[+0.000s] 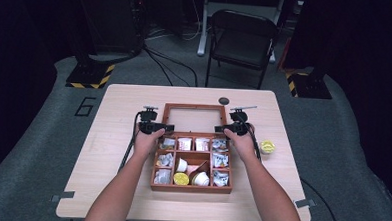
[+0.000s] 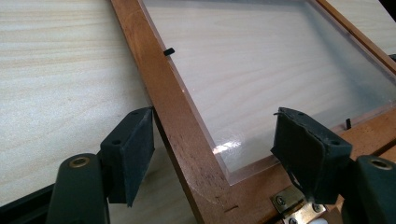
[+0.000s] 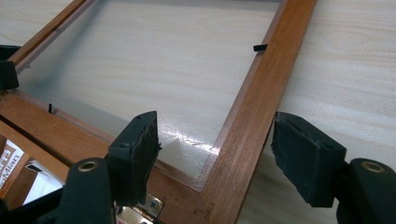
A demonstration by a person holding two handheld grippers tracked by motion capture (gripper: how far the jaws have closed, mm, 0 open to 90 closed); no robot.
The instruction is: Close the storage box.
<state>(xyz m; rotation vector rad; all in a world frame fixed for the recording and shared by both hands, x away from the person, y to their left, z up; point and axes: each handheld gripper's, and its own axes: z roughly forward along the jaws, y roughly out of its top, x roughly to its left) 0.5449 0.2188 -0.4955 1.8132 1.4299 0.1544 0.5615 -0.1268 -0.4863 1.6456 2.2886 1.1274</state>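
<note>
Presently listed: one hinged lid [image 1: 193,118], a wooden frame around a clear pane, folded back flat on the table [image 1: 118,137] beyond its box [image 1: 191,189]. Long axis runs across the table, left to right; hinge edge lies toward the person, against the box's far wall.

Left side rail [image 2: 180,116]: passes between the pads of the left gripper [image 1: 159,127], near the hinge corner. Jaws parted; the outer pad stands just beside or against the rail's outer face, which of the two cannot be told, while the inner pad hangs over the pane, apart from the wood.

Right side rail [image 3: 254,112]: likewise straddled by the right gripper [image 1: 225,129]. Jaws parted, both pads off the wood.

Each gripper is equally near its own rail; neither holds it. Judgement: any lift would need both pairs closed across the rails, then swung toward the person over the hinge [image 2: 292,205].

Box contents: sachets, cups and pods in compartments. One yellow pod [image 1: 267,146] sits apart on the table, right of the box.
</note>
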